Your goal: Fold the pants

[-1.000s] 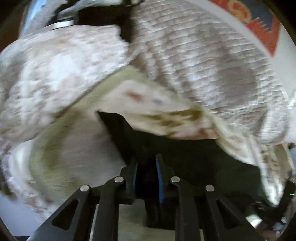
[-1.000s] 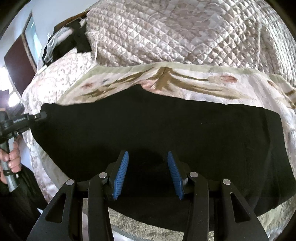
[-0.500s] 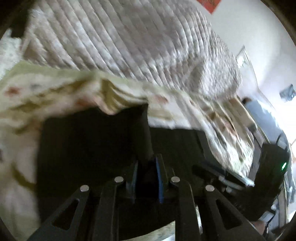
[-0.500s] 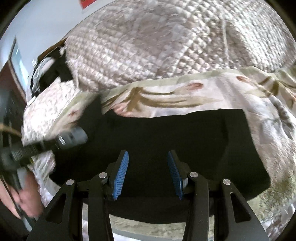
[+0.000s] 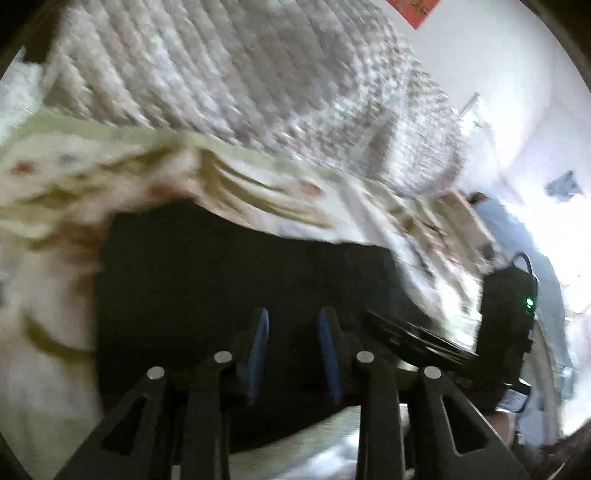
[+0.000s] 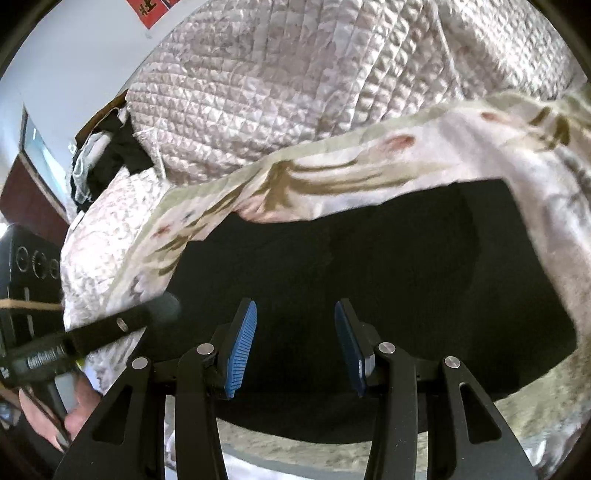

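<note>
The black pants (image 6: 351, 258) lie as a flat, folded rectangle on the flowered blanket (image 6: 369, 162), also seen in the left wrist view as the pants (image 5: 221, 280). My left gripper (image 5: 293, 332) hovers low over their near part; its jaws are opening, and the blue pads stand apart with no cloth pinched between them. In the right wrist view the left gripper (image 6: 147, 314) reaches in from the left, held by a hand (image 6: 51, 413). My right gripper (image 6: 295, 328) is open above the near edge of the pants, with nothing between its fingers. The right gripper (image 5: 417, 336) also shows beside the left one.
A quilted pale bedspread (image 6: 295, 74) is heaped behind the blanket. Dark clothes (image 6: 118, 147) lie at the far left of the bed. A red poster (image 5: 413, 9) hangs on the white wall. The bed's front edge (image 6: 295, 450) runs just under the grippers.
The left gripper, shut on a fold of the pants, swung right across them and then spread its jaws. The pants look shorter and doubled over. The right gripper shifted slightly and rolled, still open.
</note>
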Demonstrator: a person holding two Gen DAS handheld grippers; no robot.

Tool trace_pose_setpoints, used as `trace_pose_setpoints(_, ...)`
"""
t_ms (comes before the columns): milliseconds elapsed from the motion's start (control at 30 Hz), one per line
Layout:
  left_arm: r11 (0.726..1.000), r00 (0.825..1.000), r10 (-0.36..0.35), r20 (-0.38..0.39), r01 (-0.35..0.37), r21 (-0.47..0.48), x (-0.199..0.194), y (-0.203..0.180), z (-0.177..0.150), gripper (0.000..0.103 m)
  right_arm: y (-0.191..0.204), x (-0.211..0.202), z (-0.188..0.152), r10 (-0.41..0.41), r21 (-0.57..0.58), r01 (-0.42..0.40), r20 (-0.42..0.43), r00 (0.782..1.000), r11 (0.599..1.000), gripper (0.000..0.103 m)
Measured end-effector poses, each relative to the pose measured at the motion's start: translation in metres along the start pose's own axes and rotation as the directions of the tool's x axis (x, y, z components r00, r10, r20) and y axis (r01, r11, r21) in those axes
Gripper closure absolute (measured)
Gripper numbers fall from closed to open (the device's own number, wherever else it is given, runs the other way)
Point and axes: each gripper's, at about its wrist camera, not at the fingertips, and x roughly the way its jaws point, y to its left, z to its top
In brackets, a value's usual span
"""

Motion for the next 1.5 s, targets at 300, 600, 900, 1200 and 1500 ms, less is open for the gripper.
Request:
trace_pose_setpoints(300, 0.956, 0.964, 0.267, 0.002, -0.265, -0.128, -0.016, 0.085, -0.012, 0.071, -0.005, 0.019, -0.005, -0.007, 0.052, 0.011, -0.071, 0.997, 0.999, 0.058)
trace_pose_setpoints(600, 0.965, 0.972, 0.23, -0.053, -0.234, -0.119, 0.002, 0.087, -0.03, 0.072, 0.001, 0.026, -0.006, -0.046, 0.033, 0.048, -0.056, 0.997, 0.998, 0.058)
trace_pose_setpoints(900, 0.956, 0.965, 0.26, -0.025, -0.261, -0.132, -0.011, 0.092, -0.03, 0.094, -0.004, 0.021, -0.008, -0.044, 0.07, 0.049, -0.071, 0.997, 0.996, 0.093)
trace_pose_setpoints(1200, 0.963, 0.966, 0.258, 0.012, -0.256, -0.089, -0.004, 0.079, 0.015, 0.081, -0.003, 0.011, 0.016, -0.09, 0.063, 0.091, -0.014, 0.996, 0.994, 0.086)
trace_pose_setpoints(1500, 0.954, 0.958, 0.281, -0.051, -0.285, -0.098, 0.045, 0.105, 0.054, 0.058, -0.01, 0.035, 0.019, -0.09, 0.074, 0.096, -0.08, 0.993, 0.993, 0.078)
